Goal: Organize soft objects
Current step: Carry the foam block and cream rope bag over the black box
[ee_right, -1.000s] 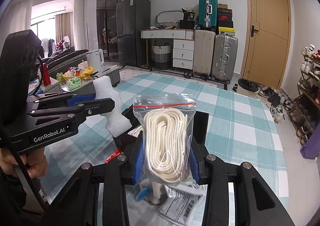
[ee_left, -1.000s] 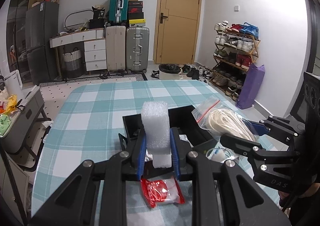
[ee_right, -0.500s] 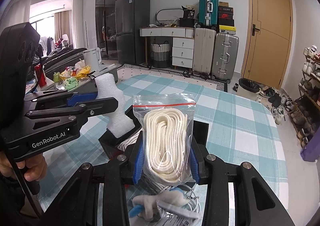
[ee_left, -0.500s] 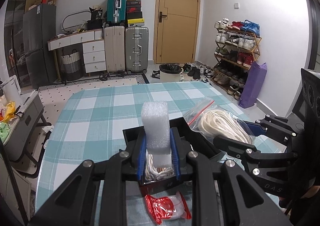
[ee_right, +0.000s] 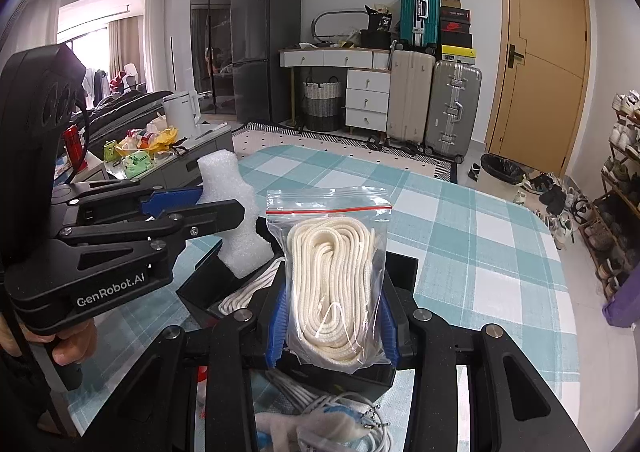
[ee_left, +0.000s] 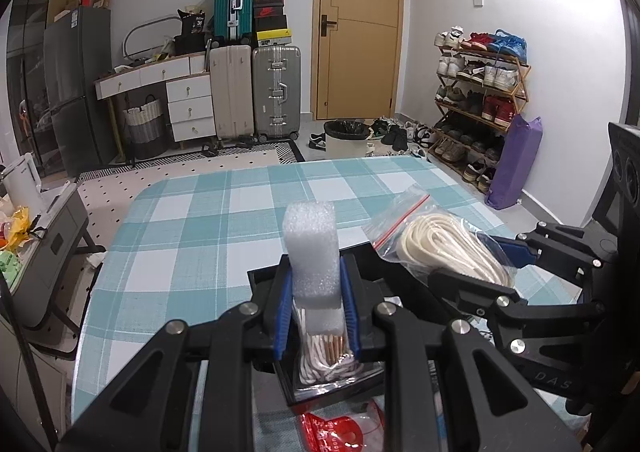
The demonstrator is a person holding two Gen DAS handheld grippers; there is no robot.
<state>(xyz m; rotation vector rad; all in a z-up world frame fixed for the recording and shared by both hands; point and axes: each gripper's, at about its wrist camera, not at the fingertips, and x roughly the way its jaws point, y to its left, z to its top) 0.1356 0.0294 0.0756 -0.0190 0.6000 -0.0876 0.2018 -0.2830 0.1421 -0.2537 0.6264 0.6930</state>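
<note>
My left gripper is shut on a white foam block and holds it upright over the black box; the block also shows in the right wrist view. The box holds a bag of white cord. My right gripper is shut on a clear zip bag of cream rope, held over the box's right part; the bag also shows in the left wrist view.
A red packet lies on the checked tablecloth in front of the box. A grey cable bundle lies below my right gripper. A side cart with clutter stands left of the table.
Both grippers have moved forward over the black box with their loads. The red packet and the cable bundle have slid toward the bottom of the views.
</note>
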